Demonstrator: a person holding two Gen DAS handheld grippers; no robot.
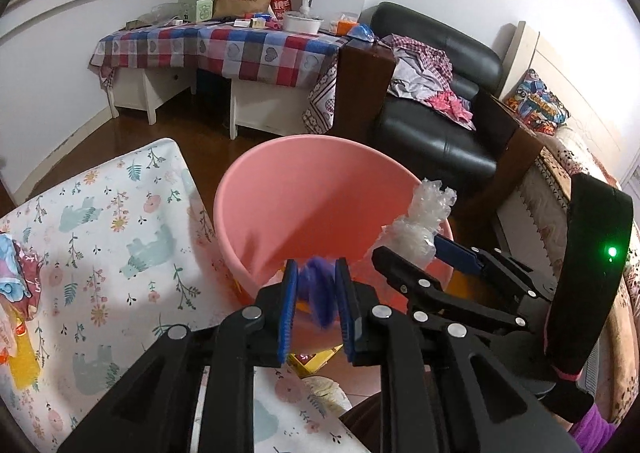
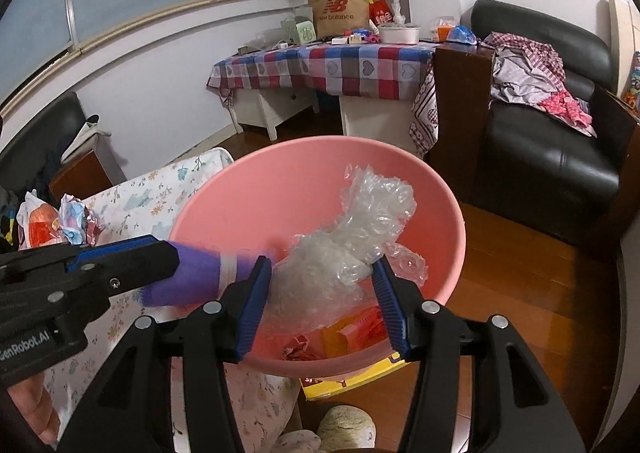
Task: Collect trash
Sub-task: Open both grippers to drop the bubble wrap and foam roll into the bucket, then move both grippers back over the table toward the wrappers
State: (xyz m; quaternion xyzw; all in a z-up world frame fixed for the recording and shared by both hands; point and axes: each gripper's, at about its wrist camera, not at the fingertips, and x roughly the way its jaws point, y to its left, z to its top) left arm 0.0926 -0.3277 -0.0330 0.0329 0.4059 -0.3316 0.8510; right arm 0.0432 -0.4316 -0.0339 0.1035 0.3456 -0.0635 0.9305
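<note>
A pink plastic bin [image 1: 320, 189] stands beside the floral-covered table [image 1: 100, 221]; it also shows in the right wrist view [image 2: 248, 189]. My left gripper [image 1: 318, 293] is shut on a purple wrapper [image 1: 318, 289] over the bin's near rim; the purple wrapper [image 2: 192, 277] sticks out of it in the right wrist view. My right gripper [image 2: 320, 301] is shut on a crumpled clear bubble wrap [image 2: 352, 237] above the bin; the bubble wrap [image 1: 420, 225] shows at the bin's right rim in the left wrist view. Red and orange packaging [image 2: 360, 329] lies at the bin's bottom.
Crumpled wrappers [image 2: 60, 225] lie on the floral table's far left [image 1: 16, 277]. A yellow box [image 2: 352, 377] sits on the floor under the bin. A checkered-cloth table [image 1: 224, 45], a black sofa with clothes [image 1: 436, 93] and a bed [image 1: 568, 189] stand around.
</note>
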